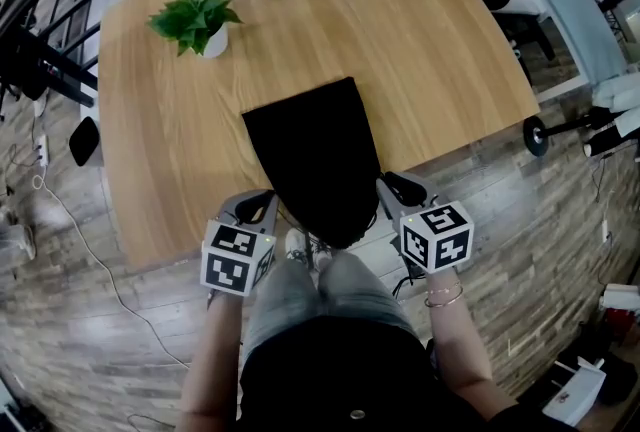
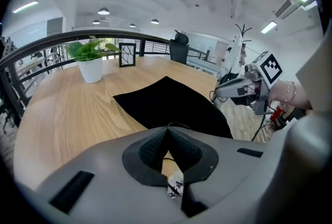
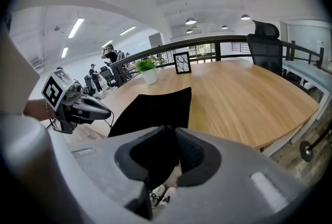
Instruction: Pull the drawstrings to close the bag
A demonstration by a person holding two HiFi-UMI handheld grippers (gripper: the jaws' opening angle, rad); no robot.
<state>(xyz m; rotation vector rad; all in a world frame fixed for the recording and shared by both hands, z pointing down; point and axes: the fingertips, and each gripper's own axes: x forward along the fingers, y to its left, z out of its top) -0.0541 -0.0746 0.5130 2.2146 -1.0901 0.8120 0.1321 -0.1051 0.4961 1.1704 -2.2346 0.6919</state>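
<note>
Black bag (image 1: pixel 310 150) lies flat on wood table (image 1: pixel 450 50), mouth end hanging over the near edge between both grippers. Left gripper (image 1: pixel 266 205) jaws pressed together on a thin drawstring (image 2: pixel 174 125). Right gripper (image 1: pixel 392 188) jaws also closed, on black at the bag's right edge; cord or hem, can't separate.

Risks: the thin cord could slip out of the pads if pulled fast. If the right grip is on fabric, the mouth won't cinch. An uneven pull would likely drag the unweighted bag off the table edge
</note>
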